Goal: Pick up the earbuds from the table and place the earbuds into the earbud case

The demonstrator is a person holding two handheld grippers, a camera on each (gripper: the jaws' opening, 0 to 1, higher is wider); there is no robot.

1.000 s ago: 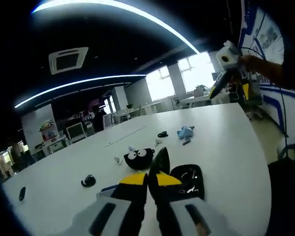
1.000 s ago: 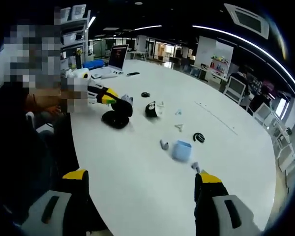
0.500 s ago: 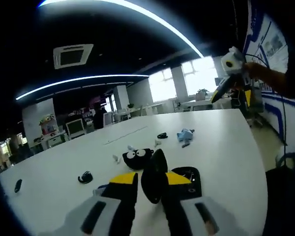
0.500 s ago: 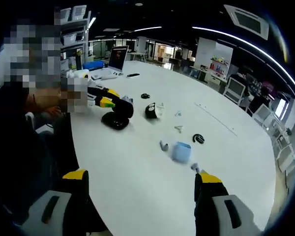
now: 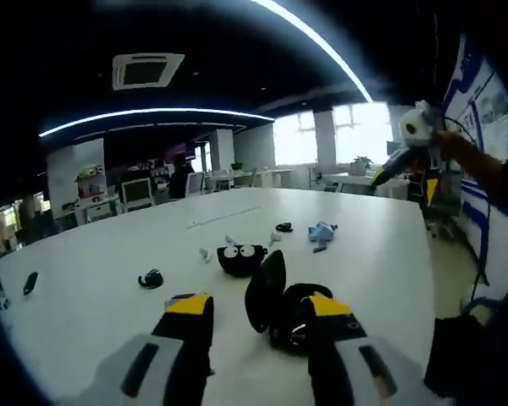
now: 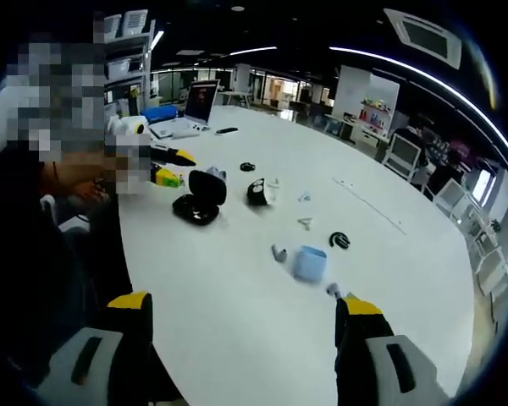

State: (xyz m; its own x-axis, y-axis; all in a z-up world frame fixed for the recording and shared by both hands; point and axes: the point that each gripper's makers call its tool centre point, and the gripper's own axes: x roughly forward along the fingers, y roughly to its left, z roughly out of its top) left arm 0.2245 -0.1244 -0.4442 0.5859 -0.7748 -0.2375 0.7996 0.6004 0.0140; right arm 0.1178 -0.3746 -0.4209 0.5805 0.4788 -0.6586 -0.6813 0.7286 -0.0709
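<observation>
A black earbud case (image 5: 292, 315) stands open on the white table (image 5: 381, 262), its lid (image 5: 265, 290) upright. My left gripper (image 5: 258, 315) is open, with one jaw on each side of the case and touching neither. In the right gripper view the same case (image 6: 196, 201) lies just ahead of the left gripper (image 6: 179, 167). White earbuds (image 5: 205, 254) lie loose beyond it; others (image 6: 279, 252) rest by a blue case (image 6: 309, 263). My right gripper (image 6: 245, 309) is open and empty, held above the table's near edge. It also appears raised at the right (image 5: 404, 176).
A round black case with cartoon eyes (image 5: 240, 259) sits behind the open one. A blue case (image 5: 322, 230) and small black items (image 5: 151, 278) (image 6: 339, 241) are scattered about. A laptop (image 6: 200, 103) stands at the far end. A person's arm (image 6: 59, 182) holds the left gripper.
My left gripper, shut on the black case's lid a second ago, has opened and let it go. The case stays open on the table. The right gripper has barely moved.
</observation>
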